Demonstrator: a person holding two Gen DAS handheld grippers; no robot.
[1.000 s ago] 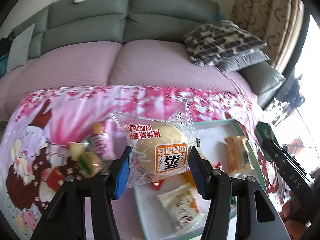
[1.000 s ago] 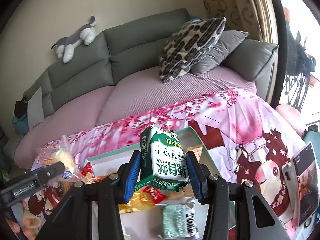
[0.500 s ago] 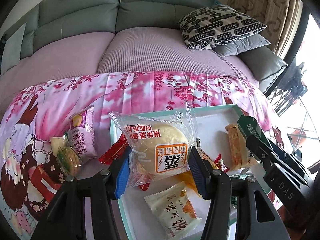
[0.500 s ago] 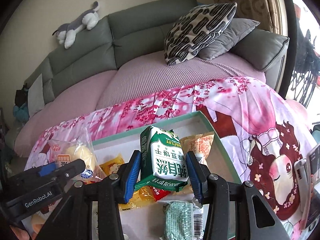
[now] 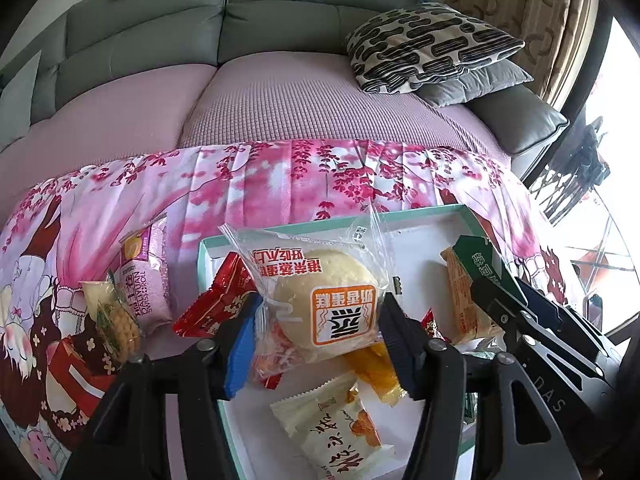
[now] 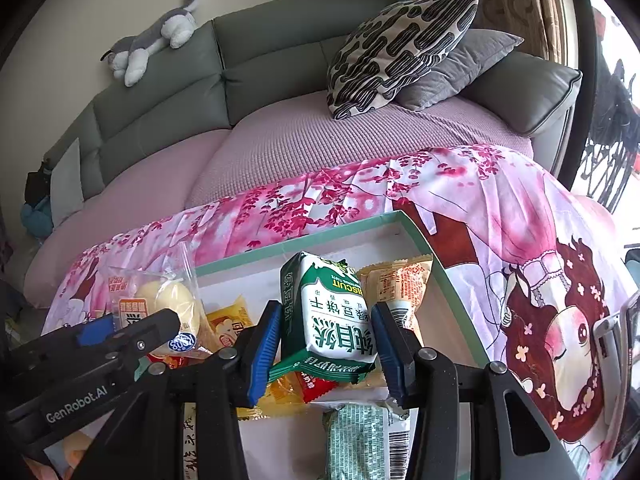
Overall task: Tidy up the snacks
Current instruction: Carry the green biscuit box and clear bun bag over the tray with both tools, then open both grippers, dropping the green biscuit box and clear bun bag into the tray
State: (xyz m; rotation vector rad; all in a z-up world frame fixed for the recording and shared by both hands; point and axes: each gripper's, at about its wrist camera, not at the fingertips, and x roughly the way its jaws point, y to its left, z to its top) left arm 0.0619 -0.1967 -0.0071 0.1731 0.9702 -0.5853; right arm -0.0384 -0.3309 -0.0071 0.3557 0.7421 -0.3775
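My left gripper (image 5: 319, 308) has a clear packet with a round pale bun (image 5: 320, 280) between its jaws, low over the left part of a white tray with a teal rim (image 5: 420, 214). Its jaws are opening, and both pads still touch the wrapper. The right wrist view shows the same bun packet (image 6: 160, 300) at the left. My right gripper (image 6: 324, 320) is shut on a green and white biscuit packet (image 6: 324, 312), held upright over the tray (image 6: 340, 232). Red, orange and white snack packets lie in the tray beneath both.
A pink Swiss roll packet (image 5: 144, 280) and a cracker packet (image 5: 112, 320) lie on the pink floral cloth (image 5: 280, 184) left of the tray. A phone (image 6: 616, 340) lies on the cloth at the right. Behind stands a sofa with patterned cushions (image 6: 400, 48).
Both grippers have come down and forward over the tray with their packets, so the tray now lies close beneath them. The left jaws stand slightly wider.
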